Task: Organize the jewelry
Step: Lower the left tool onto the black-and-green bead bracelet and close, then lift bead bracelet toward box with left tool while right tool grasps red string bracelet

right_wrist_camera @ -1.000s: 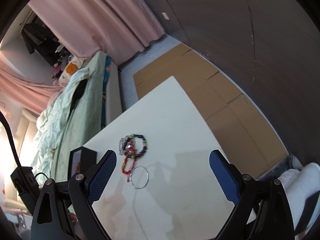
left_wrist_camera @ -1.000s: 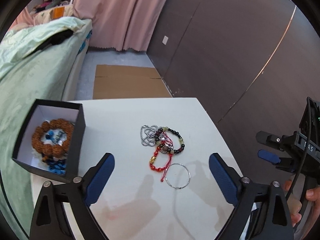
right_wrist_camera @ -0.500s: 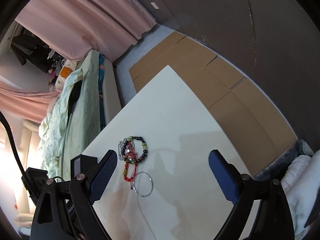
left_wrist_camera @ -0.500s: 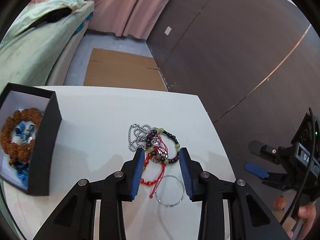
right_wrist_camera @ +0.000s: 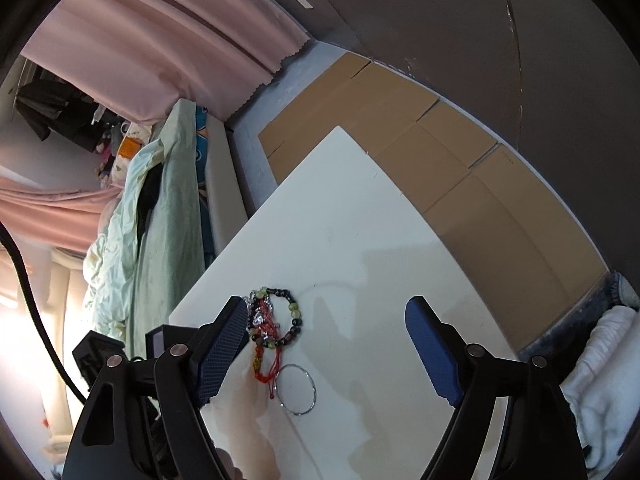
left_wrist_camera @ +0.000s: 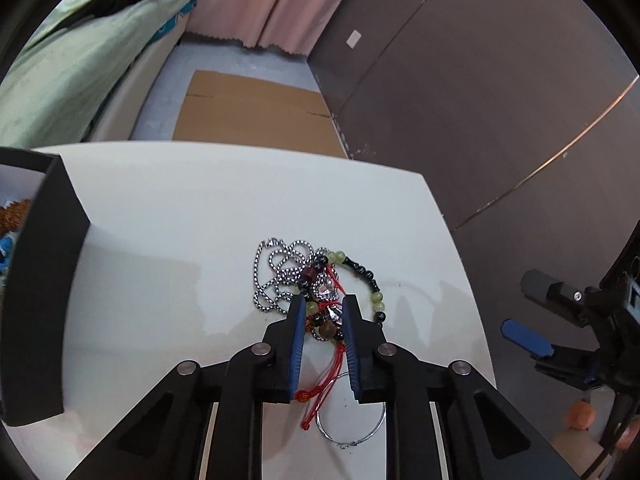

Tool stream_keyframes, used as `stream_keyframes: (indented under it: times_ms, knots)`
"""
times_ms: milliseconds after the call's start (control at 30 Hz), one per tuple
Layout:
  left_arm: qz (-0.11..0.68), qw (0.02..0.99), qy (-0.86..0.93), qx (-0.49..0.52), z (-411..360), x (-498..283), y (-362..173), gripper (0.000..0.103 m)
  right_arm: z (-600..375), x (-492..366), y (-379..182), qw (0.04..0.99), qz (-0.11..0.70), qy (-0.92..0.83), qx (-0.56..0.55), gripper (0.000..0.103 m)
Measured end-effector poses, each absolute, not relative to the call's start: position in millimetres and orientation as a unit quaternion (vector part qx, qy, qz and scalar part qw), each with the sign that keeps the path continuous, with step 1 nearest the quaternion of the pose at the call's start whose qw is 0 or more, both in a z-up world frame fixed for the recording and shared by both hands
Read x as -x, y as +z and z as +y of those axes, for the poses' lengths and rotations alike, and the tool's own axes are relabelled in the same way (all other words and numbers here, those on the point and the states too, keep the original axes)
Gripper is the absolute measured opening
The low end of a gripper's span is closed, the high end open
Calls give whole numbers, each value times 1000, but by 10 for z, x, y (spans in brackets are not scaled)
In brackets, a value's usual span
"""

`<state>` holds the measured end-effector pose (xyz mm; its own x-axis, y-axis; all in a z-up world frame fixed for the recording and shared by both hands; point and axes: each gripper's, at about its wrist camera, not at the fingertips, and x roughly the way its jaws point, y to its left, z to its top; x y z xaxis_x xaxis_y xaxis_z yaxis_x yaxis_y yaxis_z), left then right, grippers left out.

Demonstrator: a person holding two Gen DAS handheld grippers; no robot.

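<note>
White bench (left_wrist_camera: pixel 168 216) carries a tangle of jewelry near its right edge: a silver chain (left_wrist_camera: pixel 276 272), a beaded bracelet (left_wrist_camera: pixel 368 284) of black and pale green beads, a red cord bracelet (left_wrist_camera: pixel 320 388) and a thin silver bangle (left_wrist_camera: pixel 352 432), all overlapping or touching.

Left gripper (left_wrist_camera: pixel 323 312) points down at the tangle — its jaws are narrow and closing, with the near beads of the bracelet and strands of red cord between the blue pads. Whether the pads already press on them cannot be told.

Right gripper (right_wrist_camera: pixel 324 320) hangs above the bench, its jaws wide and closing slightly, nothing between them; the pile lies just inside its left finger.

Black box (left_wrist_camera: pixel 40 280) at the bench's left edge — brown and blue beads show inside.
</note>
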<state>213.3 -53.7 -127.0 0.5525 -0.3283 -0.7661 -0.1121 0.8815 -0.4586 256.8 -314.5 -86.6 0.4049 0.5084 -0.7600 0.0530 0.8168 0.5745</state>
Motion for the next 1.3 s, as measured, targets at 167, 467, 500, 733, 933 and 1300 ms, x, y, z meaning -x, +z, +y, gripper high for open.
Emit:
stream_keyframes:
  times_ms: [167,467,500,733,933,1300]
  knots:
    - [475,846,-50,238,-553,-2143,-1341,13,-3144,-2585,-870,791,528,146,-272,83]
    - [441,859,-61,251,-571,-2047,-1206,8,-3091,-2527,-852,794,531,154,-254,83]
    - [436,861,-67,254,-572,-2028,-1160,8,-3087,-2517,-845,795,530,153,-251,83]
    - [411,868,-91,264,-593,-1888,-895,8,-3054,-2459,-808,801,528,153,-235,83]
    - [392,877,-94,262,-530,-1747,-706,8,-2960,-2407,-819,796,535,178,-221,83]
    - [365,886,-71,276,-192,-1513,-499,8,-2567,-2337,-987,793,557,190,-161,72]
